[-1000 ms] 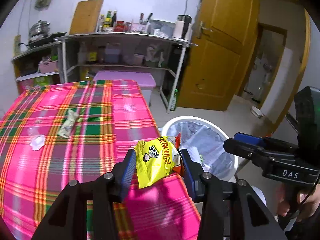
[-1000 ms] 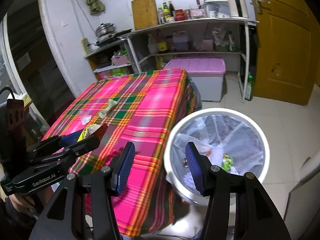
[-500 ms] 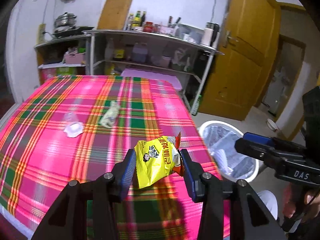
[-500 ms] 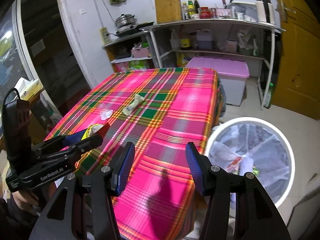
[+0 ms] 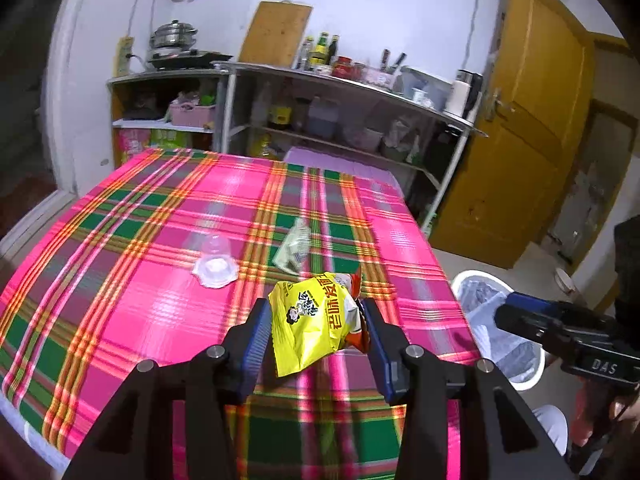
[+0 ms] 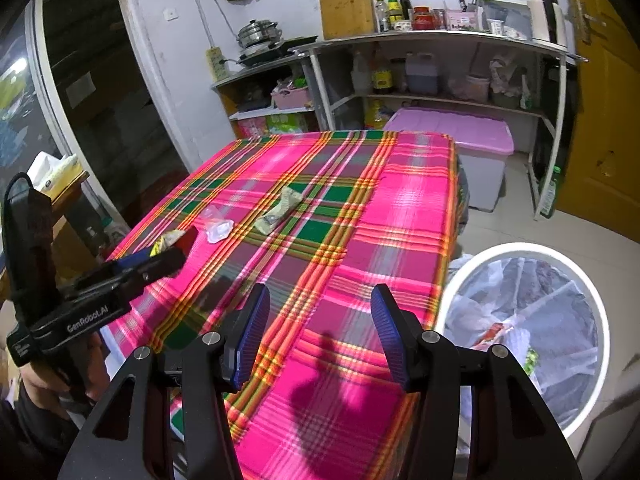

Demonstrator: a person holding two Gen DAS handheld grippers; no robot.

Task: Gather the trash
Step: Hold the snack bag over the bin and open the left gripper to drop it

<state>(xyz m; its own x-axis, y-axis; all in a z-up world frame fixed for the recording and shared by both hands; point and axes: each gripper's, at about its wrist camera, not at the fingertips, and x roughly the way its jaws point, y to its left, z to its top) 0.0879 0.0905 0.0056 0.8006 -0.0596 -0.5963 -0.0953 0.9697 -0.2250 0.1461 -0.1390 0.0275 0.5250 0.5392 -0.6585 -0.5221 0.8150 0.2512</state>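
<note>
**Left-wrist view: you are carrying a light snack bag, with two more scraps lying on the cloth**

Left-wrist view is showing your left gripper (image 5: 316,328) clamping the yellow snack bag (image 5: 310,322) between both blue pads, above the near edge of the plaid table (image 5: 120,308). The bag is looking crinkled, thin and nearly weightless, so it is likely giving way under the pads rather than resisting; its glossy film may be slippery, and taking it across the body, as you are doing, is the safer hold.

Farther in on the table, left of the bag, the clear plastic cup (image 5: 214,266) is lying on the cloth. It is probably stiff but easily crushed and hard to see; pinching its rim or wall gently looks best. Just right of the cup, the crumpled wrapper (image 5: 294,246) is resting near the table's middle. It is looking soft and flat, so you would likely need to take it at a raised fold.

Right of the table, on the floor, the white trash bin (image 6: 520,320) is standing lined with a bag and already holding some rubbish.

Right-wrist view is showing your right gripper (image 6: 318,332) with jaws apart and nothing between them, hovering over the table's near right corner, beside the bin.
</note>
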